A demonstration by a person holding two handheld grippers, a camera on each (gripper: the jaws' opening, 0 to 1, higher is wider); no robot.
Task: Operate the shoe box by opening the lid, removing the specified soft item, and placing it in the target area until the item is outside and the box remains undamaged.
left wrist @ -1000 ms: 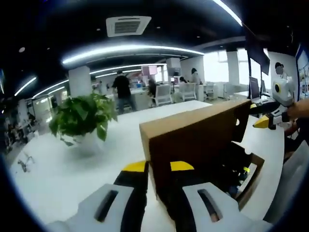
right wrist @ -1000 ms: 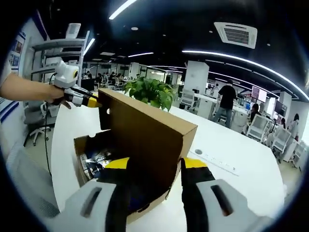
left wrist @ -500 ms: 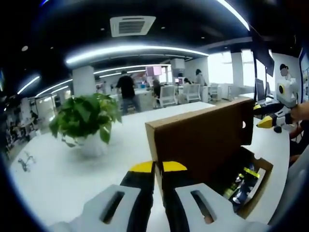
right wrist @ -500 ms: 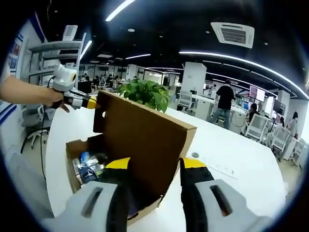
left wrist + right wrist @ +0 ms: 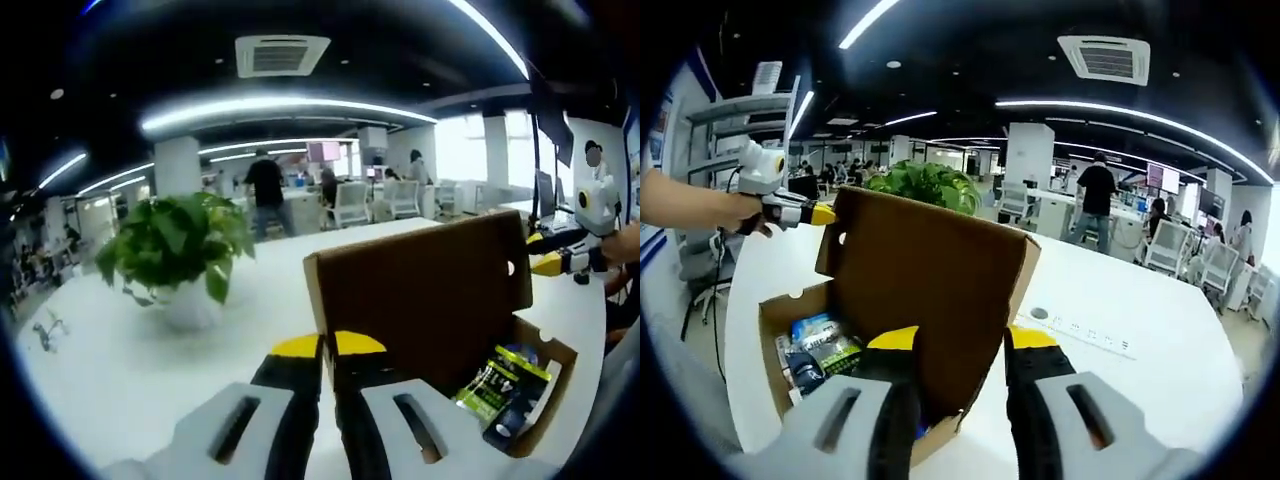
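A brown cardboard shoe box (image 5: 553,352) (image 5: 771,316) lies on a white table with its lid (image 5: 430,295) (image 5: 925,275) standing upright. Inside lie a green-and-black soft packet (image 5: 497,382) (image 5: 830,350) and a dark blue one (image 5: 806,368). My left gripper (image 5: 328,345) is shut on the lid's near corner, and it appears in the right gripper view (image 5: 790,212) held by a hand. My right gripper (image 5: 962,340) grips the lid's other end between its yellow-tipped fingers, and it appears in the left gripper view (image 5: 553,255) at the far corner.
A potted green plant (image 5: 175,245) (image 5: 925,185) stands on the table behind the box. A white power strip (image 5: 1072,327) lies to the right of the lid. Office chairs, desks and people are far behind. Metal shelves (image 5: 740,110) stand at the left.
My left gripper's jaws closed from wide apart onto the lid's corner. The lid tipped further back, so more of the box's inside and the packets now show.
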